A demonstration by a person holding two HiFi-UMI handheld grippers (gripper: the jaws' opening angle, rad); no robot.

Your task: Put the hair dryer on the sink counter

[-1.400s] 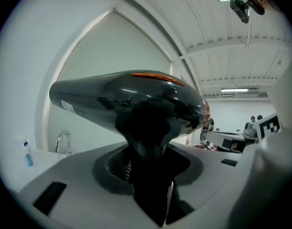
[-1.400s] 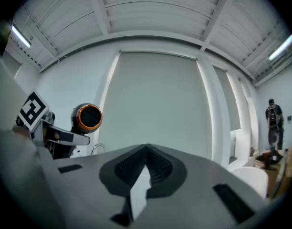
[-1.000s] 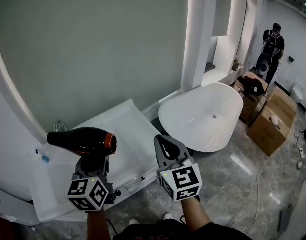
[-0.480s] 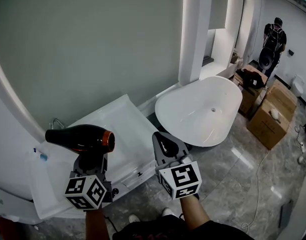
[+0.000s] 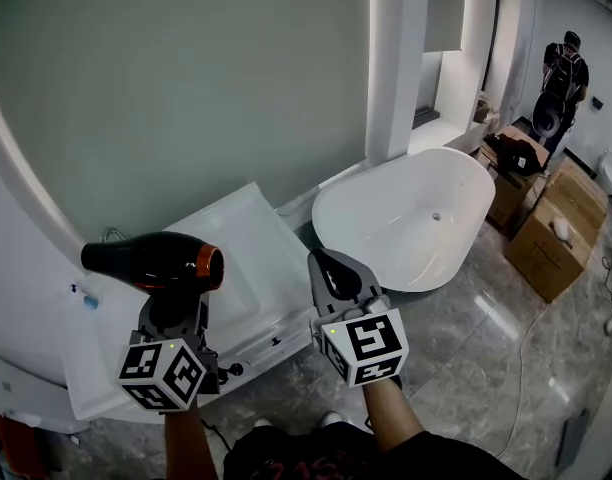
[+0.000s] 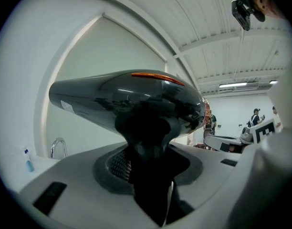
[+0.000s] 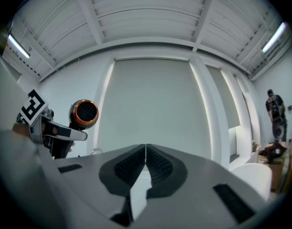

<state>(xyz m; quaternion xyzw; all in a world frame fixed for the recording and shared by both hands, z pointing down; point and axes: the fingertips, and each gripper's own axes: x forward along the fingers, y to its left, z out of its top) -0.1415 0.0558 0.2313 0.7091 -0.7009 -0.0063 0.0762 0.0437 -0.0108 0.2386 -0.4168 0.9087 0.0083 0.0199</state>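
**Hair dryer** (image 5: 151, 266): black body, orange-ringed mouth. Carried in the air above the jaws of the left hand-held gripper (image 5: 176, 313), barrel crosswise and roughly level.

**Left hand-held gripper:** jaws partly apart, clamped on the dryer's handle.

**Right hand-held gripper** (image 5: 331, 276): just right of the left one, jaws pressed together, holding nothing.

**Surface** (image 5: 254, 253): white sink counter, below and ahead of both hand-held grippers, not touching the dryer.

**Step in hand:** carrying, by my judgement. Next the left hand-held gripper should go forward and down until the dryer rests flat, then the jaws should part.

**Views:**
- The left gripper view alone shows a tap (image 6: 57, 147) ahead-left of the jaws, with what may be a small bottle beside it.
- The right gripper view shows the dryer's mouth grille end-on.
- Only the head view shows the bathtub (image 5: 406, 218), ahead-right of the right hand-held gripper.
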